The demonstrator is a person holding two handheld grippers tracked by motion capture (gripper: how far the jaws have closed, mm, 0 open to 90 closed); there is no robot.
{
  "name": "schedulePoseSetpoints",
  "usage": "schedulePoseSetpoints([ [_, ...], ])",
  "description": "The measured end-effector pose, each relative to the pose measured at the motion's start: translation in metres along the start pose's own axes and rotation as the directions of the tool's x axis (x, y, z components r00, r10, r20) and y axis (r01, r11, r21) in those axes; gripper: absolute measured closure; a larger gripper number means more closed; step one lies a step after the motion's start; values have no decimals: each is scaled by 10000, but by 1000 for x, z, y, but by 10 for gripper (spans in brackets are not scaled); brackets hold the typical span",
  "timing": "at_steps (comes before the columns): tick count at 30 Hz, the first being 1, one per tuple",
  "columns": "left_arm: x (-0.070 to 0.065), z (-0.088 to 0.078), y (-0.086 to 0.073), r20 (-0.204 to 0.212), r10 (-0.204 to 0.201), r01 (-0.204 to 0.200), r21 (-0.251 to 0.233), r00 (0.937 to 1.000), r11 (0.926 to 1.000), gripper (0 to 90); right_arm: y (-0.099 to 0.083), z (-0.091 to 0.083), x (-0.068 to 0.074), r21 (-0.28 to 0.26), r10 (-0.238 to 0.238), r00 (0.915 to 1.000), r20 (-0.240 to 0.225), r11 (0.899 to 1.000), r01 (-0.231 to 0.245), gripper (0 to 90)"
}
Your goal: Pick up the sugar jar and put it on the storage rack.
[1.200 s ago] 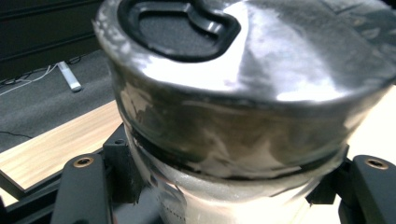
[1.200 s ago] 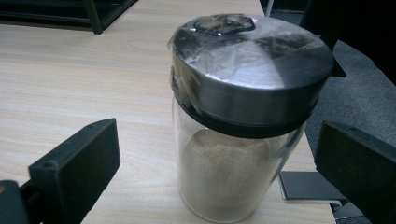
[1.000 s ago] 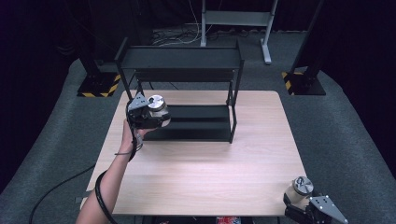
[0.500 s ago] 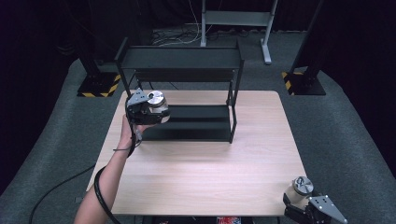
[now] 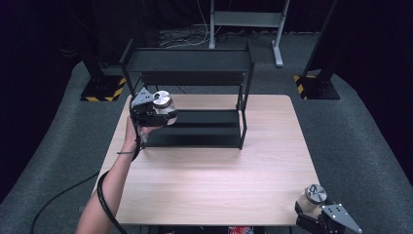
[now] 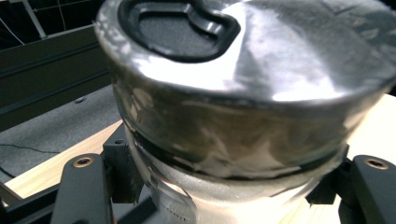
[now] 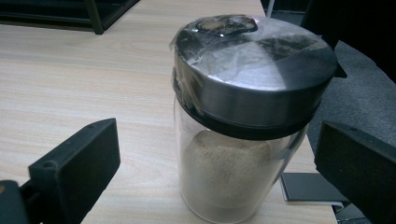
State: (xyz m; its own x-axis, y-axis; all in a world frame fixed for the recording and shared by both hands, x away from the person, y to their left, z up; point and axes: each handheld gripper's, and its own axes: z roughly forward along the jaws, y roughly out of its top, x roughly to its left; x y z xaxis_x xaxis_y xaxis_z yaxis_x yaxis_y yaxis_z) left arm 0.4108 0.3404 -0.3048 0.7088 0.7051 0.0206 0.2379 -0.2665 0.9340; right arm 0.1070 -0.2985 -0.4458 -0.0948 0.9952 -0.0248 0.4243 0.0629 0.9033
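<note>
Left gripper (image 5: 163, 111) clamped a steel-lidded glass jar (image 6: 243, 93) at the black metal rack's (image 5: 195, 141) left end. Right gripper view: jaws apart around a powder-filled glass shaker (image 7: 243, 116) near the wooden table's (image 5: 214, 175) front right corner.

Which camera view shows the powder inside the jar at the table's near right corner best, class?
The right gripper view: the glass jar stands close between that gripper's jaws, its pale powder clear under the metal lid. The high view shows the jar small, mostly lid. The left gripper view shows another jar.
</note>
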Motion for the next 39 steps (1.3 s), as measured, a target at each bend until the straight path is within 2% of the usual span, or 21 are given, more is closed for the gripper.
schedulePoseSetpoints([
  [4,5,0,0,130,-142,143,-73,9998,9999,305,-1,0,0,-1,10,10000,21,10000,-10,0],
  [23,10,-2,27,142,310,-311,90,9994,9995,305,0,-1,0,-12,-8,10000,65,10000,8,0],
  [29,17,-4,30,382,202,-201,-22,9991,9998,305,-1,-2,-2,-28,77,9999,76,10000,-77,0],
  [39,19,-5,44,473,498,-498,-1,9976,9988,305,0,-1,0,-16,82,9999,81,10000,-82,0],
])
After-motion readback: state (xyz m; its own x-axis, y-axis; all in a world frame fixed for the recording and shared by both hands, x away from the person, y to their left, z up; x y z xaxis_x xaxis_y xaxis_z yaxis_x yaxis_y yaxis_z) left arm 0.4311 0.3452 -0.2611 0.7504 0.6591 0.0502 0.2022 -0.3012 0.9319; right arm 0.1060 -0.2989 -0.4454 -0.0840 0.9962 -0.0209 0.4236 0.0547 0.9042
